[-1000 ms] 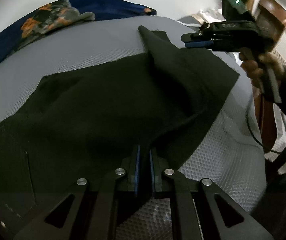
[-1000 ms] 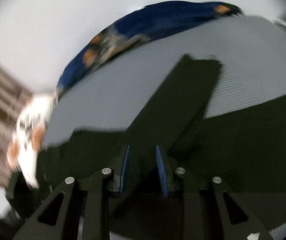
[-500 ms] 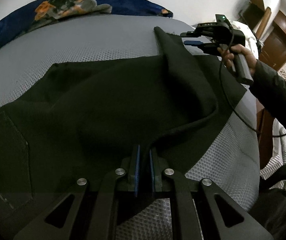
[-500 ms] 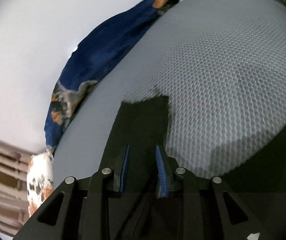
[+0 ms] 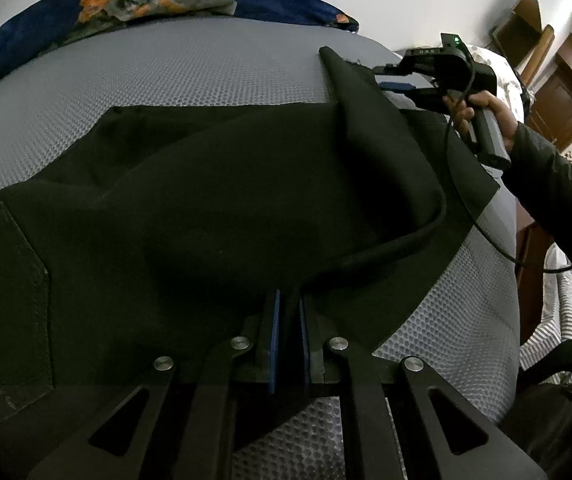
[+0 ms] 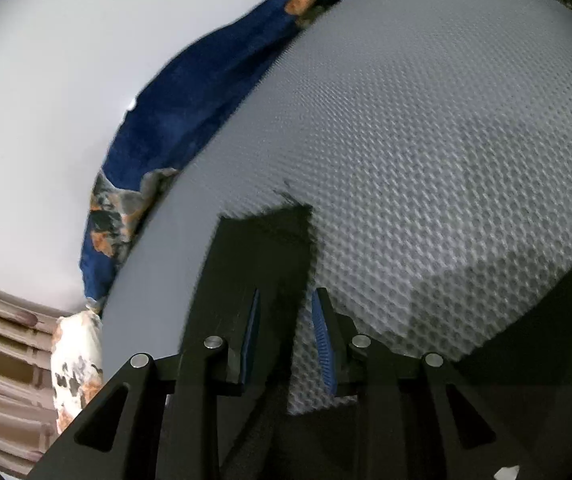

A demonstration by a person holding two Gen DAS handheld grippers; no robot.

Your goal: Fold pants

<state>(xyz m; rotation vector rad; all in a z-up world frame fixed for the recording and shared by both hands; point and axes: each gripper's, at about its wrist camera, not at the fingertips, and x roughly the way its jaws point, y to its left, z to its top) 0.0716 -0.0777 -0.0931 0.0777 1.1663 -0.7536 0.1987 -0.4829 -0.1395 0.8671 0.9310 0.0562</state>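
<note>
So black pants [image 5: 213,208] lie spread on the grey mattress [image 5: 189,68], long axis running left-right. Left gripper [image 5: 286,312] is pinched shut on the near hem fold. Right gripper [image 6: 286,312] sits at the far leg corner, jaws parted, cloth between them but not clamped. It's the nearer one to that corner, so the fold likely goes toward the left side

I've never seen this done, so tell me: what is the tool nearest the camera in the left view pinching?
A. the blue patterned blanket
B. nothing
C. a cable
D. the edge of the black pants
D: the left gripper has its blue pads closed on a fold of the black pants on the grey mattress.
</note>
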